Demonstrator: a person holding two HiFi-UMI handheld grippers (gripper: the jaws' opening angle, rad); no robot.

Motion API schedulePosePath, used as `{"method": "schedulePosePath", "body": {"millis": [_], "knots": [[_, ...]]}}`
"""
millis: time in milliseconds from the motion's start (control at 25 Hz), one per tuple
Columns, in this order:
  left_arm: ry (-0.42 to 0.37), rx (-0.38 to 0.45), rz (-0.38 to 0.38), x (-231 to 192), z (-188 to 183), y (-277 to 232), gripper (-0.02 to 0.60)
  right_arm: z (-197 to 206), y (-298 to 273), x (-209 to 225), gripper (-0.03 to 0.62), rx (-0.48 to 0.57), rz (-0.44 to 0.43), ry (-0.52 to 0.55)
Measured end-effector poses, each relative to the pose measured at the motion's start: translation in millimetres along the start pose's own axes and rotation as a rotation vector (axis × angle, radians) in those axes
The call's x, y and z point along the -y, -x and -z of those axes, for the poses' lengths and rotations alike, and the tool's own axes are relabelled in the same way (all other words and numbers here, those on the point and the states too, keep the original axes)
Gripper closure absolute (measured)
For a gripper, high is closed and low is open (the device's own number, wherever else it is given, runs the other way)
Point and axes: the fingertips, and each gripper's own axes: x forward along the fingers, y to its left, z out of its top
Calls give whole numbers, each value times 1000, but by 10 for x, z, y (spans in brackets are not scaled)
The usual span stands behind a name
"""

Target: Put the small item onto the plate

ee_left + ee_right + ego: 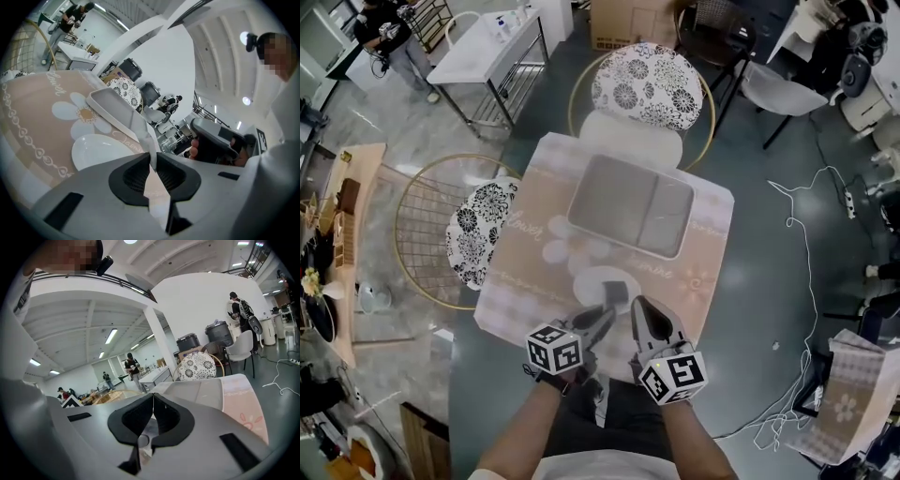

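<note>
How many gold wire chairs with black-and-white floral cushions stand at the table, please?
2: one gold wire chair with a black-and-white floral cushion at the far end of the pink-clothed table, the other chair at its left side. Neither is hidden.

Worktop (712, 225): beige-pink cloth, white daisies with tan centres, pale cursive script, white looped border (border shows only in left gripper view).
Plate (98, 150): plain white.
Tray (628, 204): flat grey, unpatterned.
Chair cushions (647, 86): white, black floral print.
Wire chair frame (417, 220): gold.
Left tool (152, 171), right tool (152, 416): light grey shells, black ribbed pads.
Marker cube (554, 349): black-and-white squares.
Floor (750, 309): dark glossy grey-green.
Cable (809, 253): white.
</note>
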Motion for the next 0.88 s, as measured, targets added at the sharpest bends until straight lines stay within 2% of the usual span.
{"method": "schedulePosePath", "body": {"millis": [360, 880], "knots": [[57, 8, -6, -249, 76, -63, 535, 243, -26, 194, 580, -1, 43, -35], [91, -40, -45, -548, 238, -168, 537, 387, -27, 201, 580, -13, 43, -47]]}}
